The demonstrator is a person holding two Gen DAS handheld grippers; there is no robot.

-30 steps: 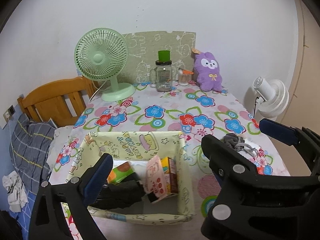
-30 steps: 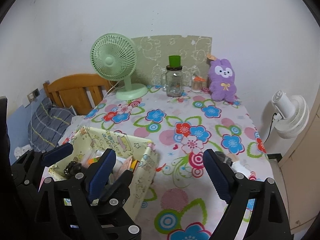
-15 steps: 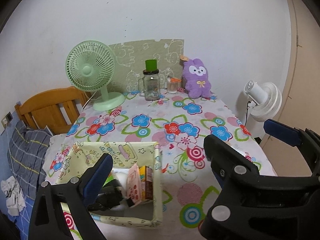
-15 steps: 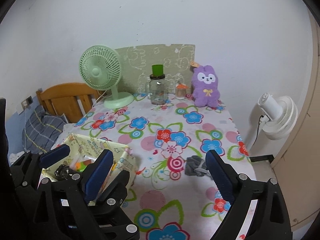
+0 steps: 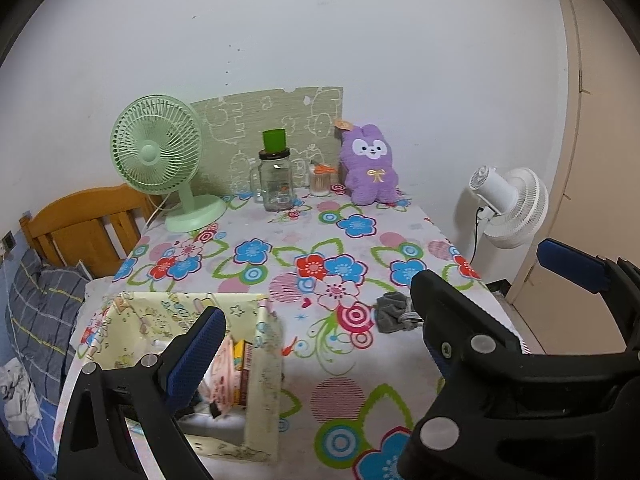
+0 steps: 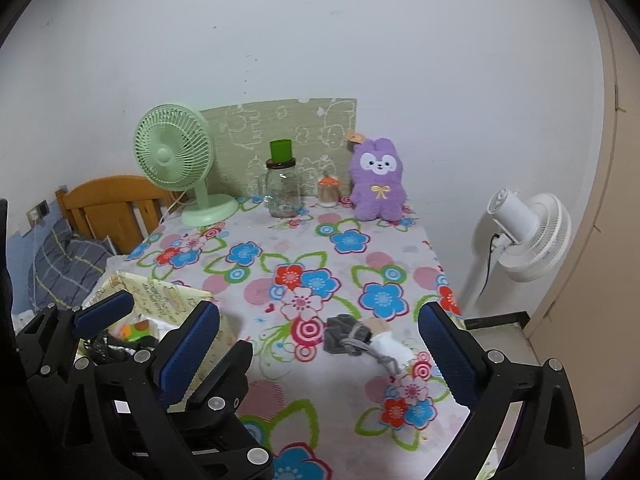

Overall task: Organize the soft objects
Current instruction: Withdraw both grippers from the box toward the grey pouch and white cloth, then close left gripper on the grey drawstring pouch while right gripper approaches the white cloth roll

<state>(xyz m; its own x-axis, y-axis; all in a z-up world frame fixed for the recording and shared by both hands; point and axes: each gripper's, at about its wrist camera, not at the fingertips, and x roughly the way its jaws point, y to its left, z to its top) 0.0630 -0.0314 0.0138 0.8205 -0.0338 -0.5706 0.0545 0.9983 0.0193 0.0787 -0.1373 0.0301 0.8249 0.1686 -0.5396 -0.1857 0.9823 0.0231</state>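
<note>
The grey sock (image 5: 394, 312) lay crumpled on the floral tablecloth (image 5: 288, 248) near the table's right edge in the left wrist view, partly hidden behind a black arm of the right gripper (image 5: 484, 304). The left gripper's (image 5: 316, 336) second finger was hidden, so I could not tell how wide it stood. One blue pad (image 5: 196, 354) hung over the yellow fabric box (image 5: 262, 368), which held cartons.

In the right wrist view the sock (image 6: 348, 334) lay beside a white piece (image 6: 390, 346), between the right gripper's (image 6: 320, 344) fingers but beyond them, untouched. Its jaws were wide and opening, with nothing held. A purple plush rabbit (image 6: 378, 180) sat upright by the wall, right of a glass jar (image 6: 283, 192) and green fan (image 6: 174, 156).
</note>
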